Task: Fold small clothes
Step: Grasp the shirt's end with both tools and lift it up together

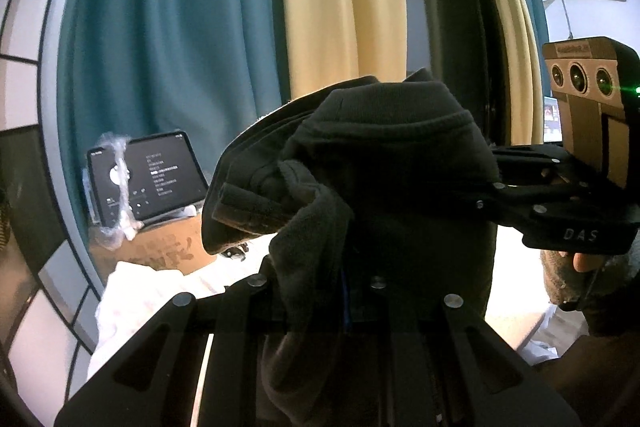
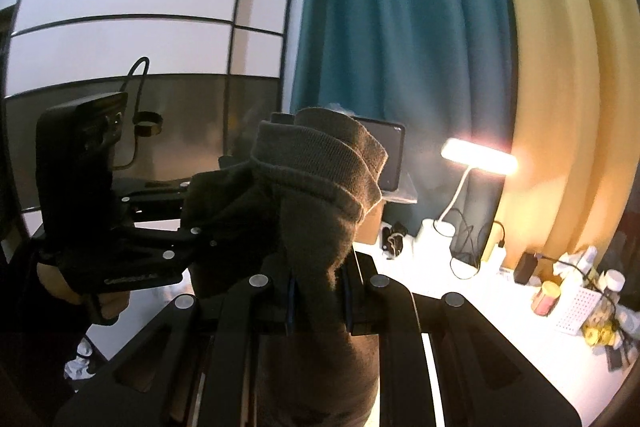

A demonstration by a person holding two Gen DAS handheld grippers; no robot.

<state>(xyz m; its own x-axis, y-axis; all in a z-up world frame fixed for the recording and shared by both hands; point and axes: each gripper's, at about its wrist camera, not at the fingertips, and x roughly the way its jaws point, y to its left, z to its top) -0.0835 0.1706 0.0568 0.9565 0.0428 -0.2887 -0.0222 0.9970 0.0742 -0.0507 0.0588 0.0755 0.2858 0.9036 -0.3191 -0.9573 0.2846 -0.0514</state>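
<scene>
Dark knitted fabric, a small ribbed-cuff garment [image 1: 392, 163], is held up in the air between both grippers, well above the white bench [image 2: 500, 323]. The left gripper [image 1: 340, 291] and right gripper [image 2: 320, 299] each have their jaws closed on the cloth. The step in hand is judged to be a mid-air fold; next, the halves need bringing together and lowering. Both grippers are raised and angled toward each other.
</scene>
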